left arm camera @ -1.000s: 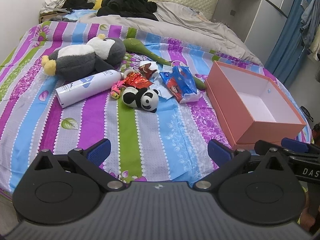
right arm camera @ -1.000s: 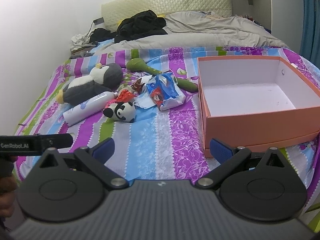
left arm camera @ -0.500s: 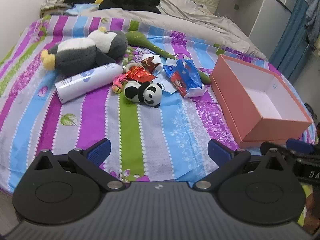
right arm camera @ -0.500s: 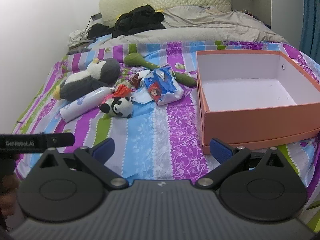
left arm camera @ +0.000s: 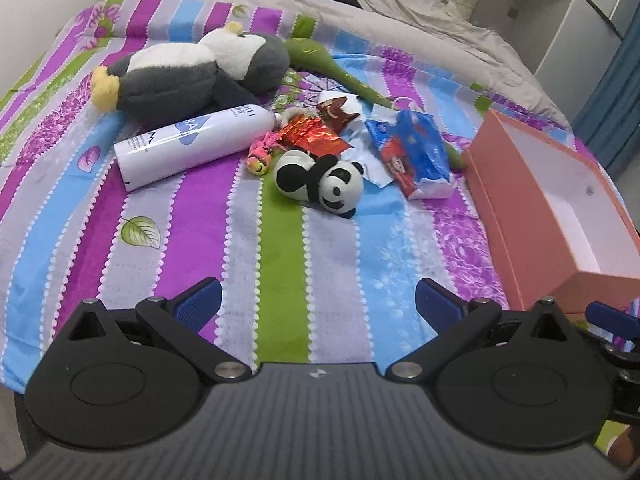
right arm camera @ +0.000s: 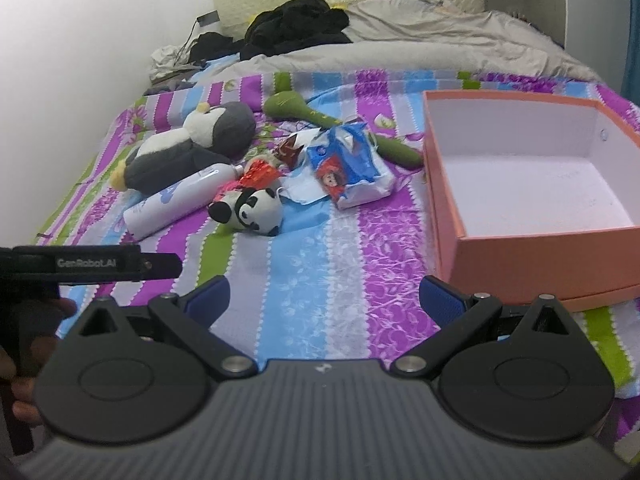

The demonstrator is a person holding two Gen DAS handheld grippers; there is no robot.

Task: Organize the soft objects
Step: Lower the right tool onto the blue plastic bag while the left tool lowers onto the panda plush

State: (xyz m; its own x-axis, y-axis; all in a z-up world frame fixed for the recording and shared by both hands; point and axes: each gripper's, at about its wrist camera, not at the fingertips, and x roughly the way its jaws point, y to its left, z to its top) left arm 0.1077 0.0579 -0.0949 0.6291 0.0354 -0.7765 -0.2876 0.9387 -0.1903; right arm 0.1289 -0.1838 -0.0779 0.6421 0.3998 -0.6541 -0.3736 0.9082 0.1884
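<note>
A small panda plush lies on the striped bedspread, ahead of my left gripper, which is open and empty. Behind it lie a grey-and-white penguin plush, a green plush stick and a blue tissue pack. An open orange box with a white inside stands to the right. My right gripper is open, empty, near the box's front left corner.
A white spray bottle lies by the penguin, with red foil wrappers and a small pink toy beside it. Grey duvet and black clothes cover the bed's far end. A hand holds the left gripper's handle.
Both grippers have moved forward over the bed; the toys and the box look larger and nearer. Neither gripper has changed its opening.
</note>
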